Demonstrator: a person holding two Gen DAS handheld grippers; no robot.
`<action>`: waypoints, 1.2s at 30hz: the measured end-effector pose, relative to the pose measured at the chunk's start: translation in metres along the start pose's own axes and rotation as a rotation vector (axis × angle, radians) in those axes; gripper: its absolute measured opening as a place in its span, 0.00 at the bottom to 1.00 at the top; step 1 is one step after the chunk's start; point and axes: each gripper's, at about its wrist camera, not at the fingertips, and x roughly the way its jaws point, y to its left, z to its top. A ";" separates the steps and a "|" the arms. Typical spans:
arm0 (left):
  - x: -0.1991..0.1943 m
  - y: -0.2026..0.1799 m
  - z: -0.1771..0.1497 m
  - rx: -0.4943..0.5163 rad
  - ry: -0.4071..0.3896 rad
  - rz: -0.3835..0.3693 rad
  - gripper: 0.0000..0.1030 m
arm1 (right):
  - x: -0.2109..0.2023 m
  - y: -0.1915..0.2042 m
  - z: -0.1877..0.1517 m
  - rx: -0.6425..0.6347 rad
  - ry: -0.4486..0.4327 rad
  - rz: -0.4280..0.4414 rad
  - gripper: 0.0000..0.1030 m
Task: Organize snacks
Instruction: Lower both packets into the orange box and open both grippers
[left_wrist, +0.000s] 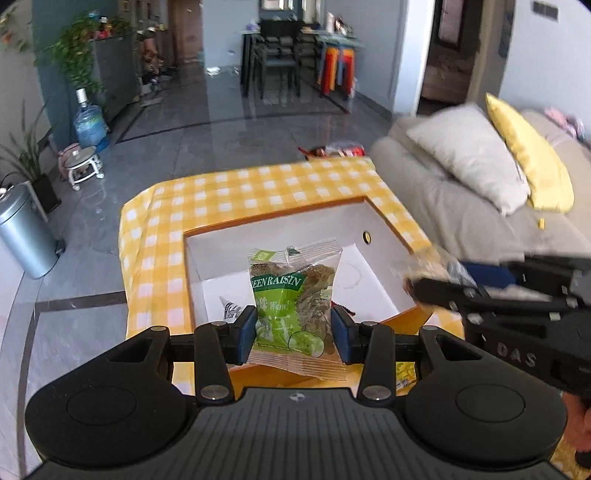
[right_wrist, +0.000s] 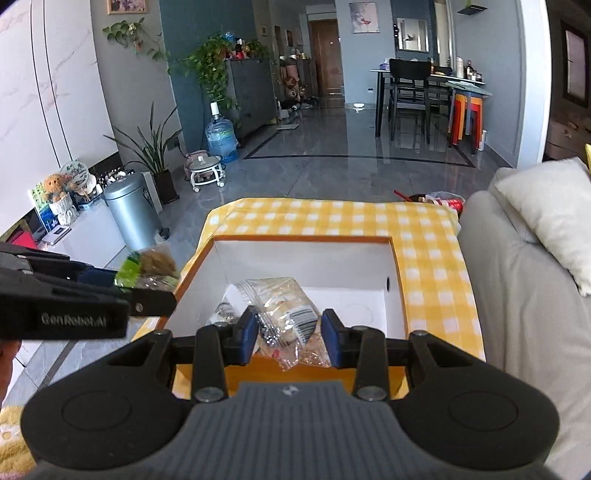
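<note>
Both pairs of fingers are clamped on snacks, the left gripper (left_wrist: 293, 330) on a green raisin packet (left_wrist: 295, 302), the right gripper (right_wrist: 289, 334) on a clear barcoded packet (right_wrist: 284, 317), held over the open box (right_wrist: 399, 266); release inside seems called for next.

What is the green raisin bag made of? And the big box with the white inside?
The green raisin bag looks like thin, shiny plastic film: partly see-through, crinkled, with sealed edges. The box looks like cardboard: flat stiff walls, matte white inside, orange outside, though I can't be sure.
</note>
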 end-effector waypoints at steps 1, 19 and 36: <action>0.008 0.000 0.004 0.010 0.018 -0.004 0.47 | 0.006 0.000 0.005 -0.013 0.008 -0.008 0.34; 0.116 0.007 0.020 0.157 0.276 0.010 0.47 | 0.148 -0.003 0.023 -0.208 0.316 -0.084 0.34; 0.174 0.004 0.011 0.216 0.396 0.013 0.47 | 0.214 -0.009 -0.005 -0.295 0.488 -0.128 0.35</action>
